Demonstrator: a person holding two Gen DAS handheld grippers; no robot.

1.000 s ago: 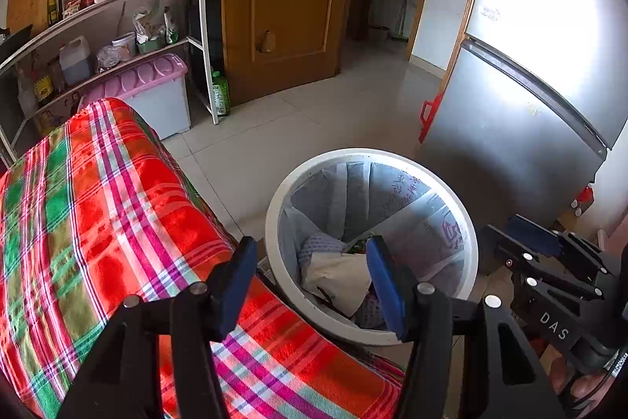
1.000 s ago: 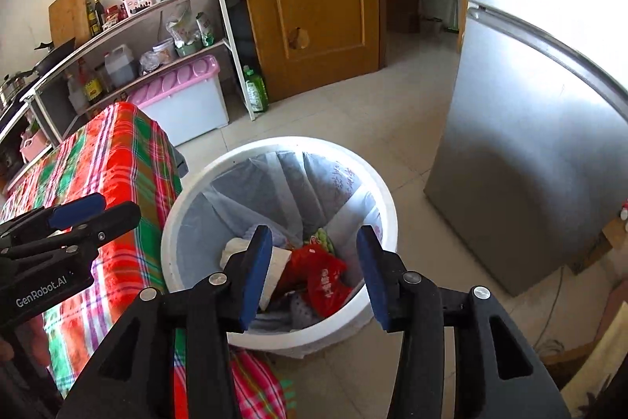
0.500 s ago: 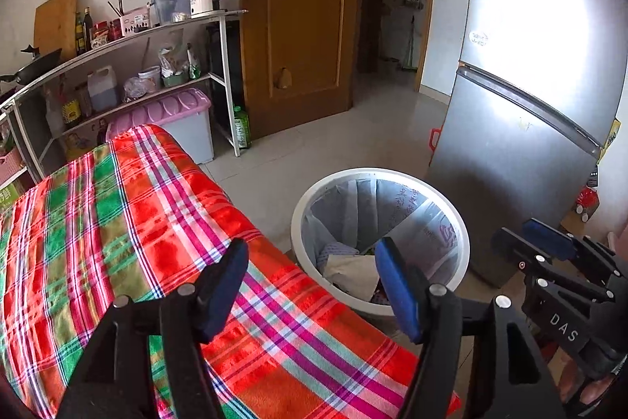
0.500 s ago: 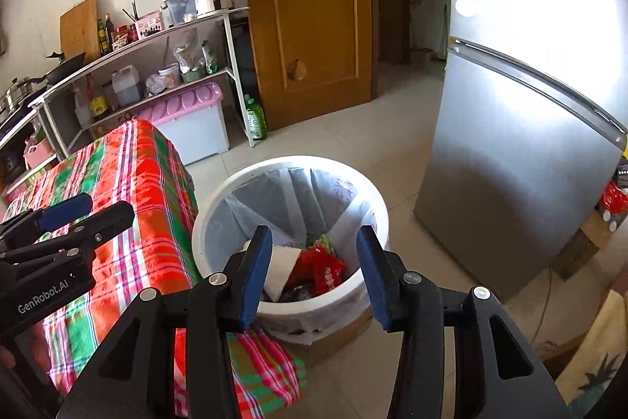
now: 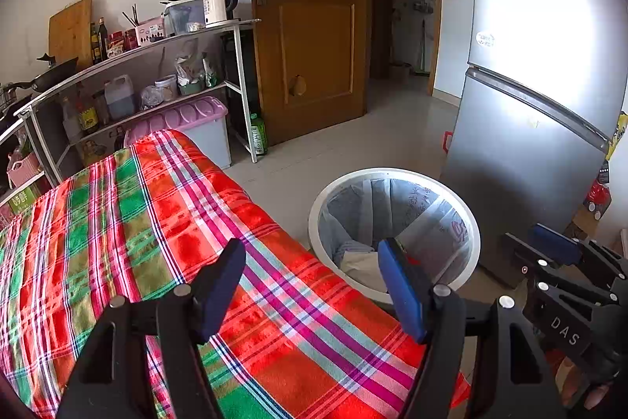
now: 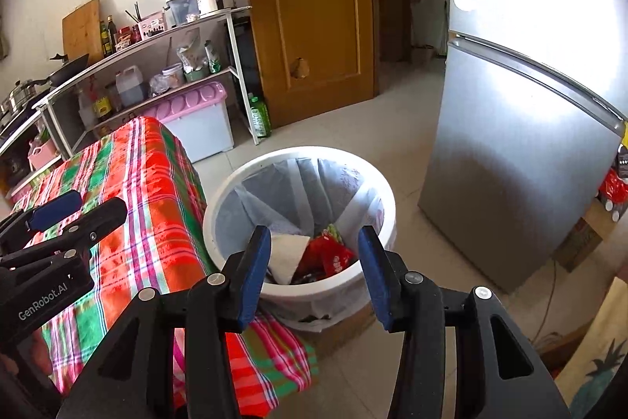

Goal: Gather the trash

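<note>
Left gripper (image 5: pixel 314 291): jaws are opening, nothing lying between the blue pads, hovering over the plaid tablecloth (image 5: pixel 157 222).
Right gripper (image 6: pixel 314 271): jaws standing apart and gripping nothing, pointing down at the bin.
Trash bin (image 6: pixel 376 183): white, bag-lined, sitting on the floor just beside the table edge (near the fridge (image 6: pixel 510 163)).
Trash (image 6: pixel 329 258): red wrapper and white paper (image 6: pixel 288 254) are lying inside the bin.

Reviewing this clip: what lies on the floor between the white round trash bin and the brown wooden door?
Bare pale tiles only. Both wrist views show nothing between the white round trash bin and the brown wooden door.
</note>
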